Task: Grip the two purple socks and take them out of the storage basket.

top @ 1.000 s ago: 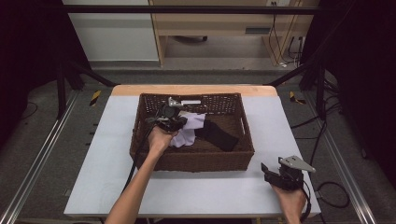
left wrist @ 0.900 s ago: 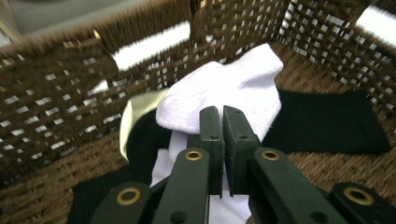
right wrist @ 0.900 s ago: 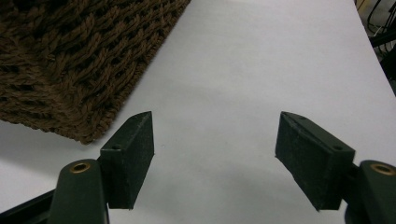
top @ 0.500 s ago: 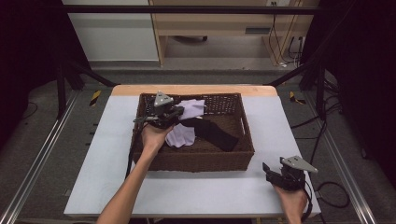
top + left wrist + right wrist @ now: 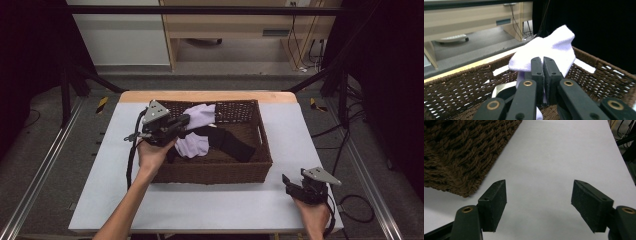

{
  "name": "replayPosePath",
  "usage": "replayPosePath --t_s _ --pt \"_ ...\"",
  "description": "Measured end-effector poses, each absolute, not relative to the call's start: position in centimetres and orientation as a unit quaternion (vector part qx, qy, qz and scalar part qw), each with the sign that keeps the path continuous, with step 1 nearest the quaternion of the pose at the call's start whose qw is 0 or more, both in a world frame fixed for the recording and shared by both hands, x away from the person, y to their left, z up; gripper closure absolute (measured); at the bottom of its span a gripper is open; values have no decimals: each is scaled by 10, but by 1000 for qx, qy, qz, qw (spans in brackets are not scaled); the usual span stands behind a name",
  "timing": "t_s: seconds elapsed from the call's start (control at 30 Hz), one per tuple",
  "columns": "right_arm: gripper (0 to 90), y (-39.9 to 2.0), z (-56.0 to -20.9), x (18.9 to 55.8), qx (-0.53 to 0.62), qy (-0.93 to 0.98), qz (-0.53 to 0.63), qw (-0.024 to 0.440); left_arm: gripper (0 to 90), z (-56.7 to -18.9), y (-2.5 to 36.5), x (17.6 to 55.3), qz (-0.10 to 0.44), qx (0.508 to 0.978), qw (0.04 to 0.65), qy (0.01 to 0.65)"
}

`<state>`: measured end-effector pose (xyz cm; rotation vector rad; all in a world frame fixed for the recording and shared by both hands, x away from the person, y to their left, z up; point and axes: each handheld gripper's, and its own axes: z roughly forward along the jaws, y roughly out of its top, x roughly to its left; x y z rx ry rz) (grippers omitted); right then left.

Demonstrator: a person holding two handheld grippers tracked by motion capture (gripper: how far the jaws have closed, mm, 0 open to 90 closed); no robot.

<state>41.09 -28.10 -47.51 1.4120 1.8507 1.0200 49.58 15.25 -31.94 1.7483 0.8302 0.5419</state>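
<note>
A pale lilac sock [image 5: 201, 114] hangs over the brown wicker basket [image 5: 215, 172], and my left gripper [image 5: 184, 121] is shut on it at the basket's left side. In the left gripper view the jaws [image 5: 543, 62] pinch the sock [image 5: 554, 46], whose toe rises above them. A black garment [image 5: 231, 143] lies in the basket beneath the sock. My right gripper [image 5: 292, 184] rests low over the table's front right corner, open. Its jaws [image 5: 539, 202] have nothing between them.
The white table [image 5: 200, 205] has free room in front of the basket and on both sides. The basket's woven corner [image 5: 461, 152] lies just ahead and left of the right gripper. Behind the far wall [image 5: 456, 82] are the floor and a wooden cabinet.
My left gripper has lifted the sock higher and drawn a little to the left, so more of it hangs out of the basket. The right gripper has hardly moved.
</note>
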Motion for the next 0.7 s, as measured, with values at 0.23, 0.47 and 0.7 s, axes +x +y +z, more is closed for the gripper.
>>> replayPosePath --t_s 0.23,0.47,0.7 --pt "286 -282 -475 410 532 694 383 297 866 -313 159 471 227 729 555 329" --pt "286 -282 -475 410 532 695 382 298 866 -310 169 447 229 727 567 312" --pt "286 -282 -475 409 532 694 383 299 866 -316 178 423 227 734 567 298"
